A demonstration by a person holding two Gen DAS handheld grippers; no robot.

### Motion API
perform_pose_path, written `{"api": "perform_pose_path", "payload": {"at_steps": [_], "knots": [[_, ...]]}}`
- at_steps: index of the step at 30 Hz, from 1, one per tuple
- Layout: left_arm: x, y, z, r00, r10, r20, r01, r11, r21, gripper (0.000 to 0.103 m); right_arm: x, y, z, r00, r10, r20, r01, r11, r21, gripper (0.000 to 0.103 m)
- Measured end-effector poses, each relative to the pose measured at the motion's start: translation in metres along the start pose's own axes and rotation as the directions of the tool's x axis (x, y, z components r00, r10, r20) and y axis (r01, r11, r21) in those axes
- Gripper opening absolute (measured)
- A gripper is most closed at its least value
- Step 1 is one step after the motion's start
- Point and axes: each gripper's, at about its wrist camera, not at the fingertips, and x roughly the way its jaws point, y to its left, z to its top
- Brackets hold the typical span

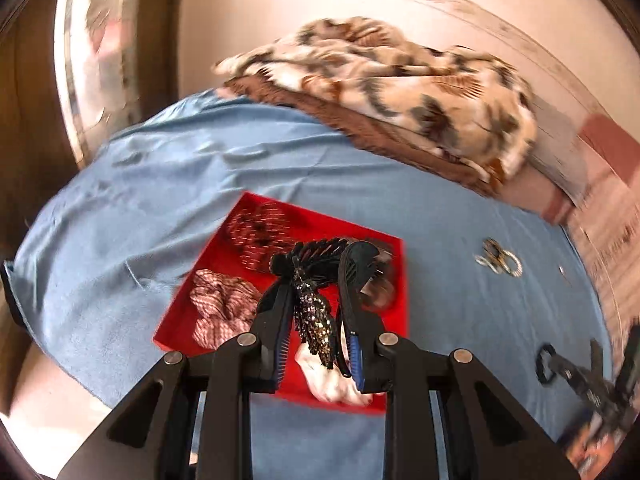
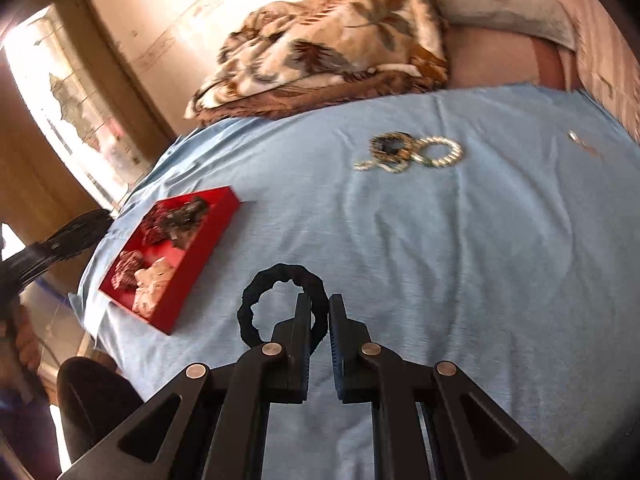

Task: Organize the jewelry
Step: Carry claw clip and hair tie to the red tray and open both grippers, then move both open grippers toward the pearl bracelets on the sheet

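My left gripper (image 1: 314,268) is shut on a black sequined hair clip (image 1: 310,300) and holds it above the red tray (image 1: 200,300). The tray holds a pink striped scrunchie (image 1: 220,308), a white scrunchie (image 1: 336,380) and dark beaded pieces (image 1: 260,232). My right gripper (image 2: 320,304) is shut on a black scrunchie (image 2: 250,300) just above the blue cloth (image 2: 440,260). The red tray shows at the left in the right wrist view (image 2: 192,280). A heap of beaded bracelets (image 2: 412,152) lies on the cloth farther back; it also shows in the left wrist view (image 1: 498,262).
A patterned blanket (image 1: 400,80) is heaped at the far end of the bed. A small metal piece (image 2: 576,138) lies on the cloth at the far right. A doorway (image 2: 72,100) is to the left. The right gripper shows at the left wrist view's right edge (image 1: 580,380).
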Motion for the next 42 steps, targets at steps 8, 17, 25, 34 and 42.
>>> {"api": "perform_pose_path", "payload": {"at_steps": [8,17,25,34,42], "knots": [[0.08,0.024,0.009,0.995,0.023,-0.102,-0.029,0.998,-0.061,0.023,0.047,0.084,0.032,0.994,0.062,-0.087,-0.074,0.987,-0.143,0.01],[0.114,0.042,-0.002,0.978,0.037,-0.206,-0.044,0.999,-0.03,0.024,0.148,0.177,0.056,0.969,0.126,-0.211,-0.171,0.963,-0.21,0.01],[0.11,0.053,-0.005,0.979,-0.022,-0.205,0.008,0.998,-0.068,0.024,0.212,0.197,0.06,0.963,0.043,-0.265,-0.11,0.964,-0.243,0.01],[0.089,0.053,0.0,0.983,-0.129,-0.131,0.113,0.986,-0.123,0.042,0.219,0.195,0.049,0.956,0.03,-0.293,-0.107,0.962,-0.25,0.011],[0.067,0.055,0.006,0.98,-0.197,-0.005,0.194,0.97,-0.143,0.05,0.201,0.196,0.046,0.965,0.056,-0.257,-0.117,0.967,-0.226,0.033]]}}
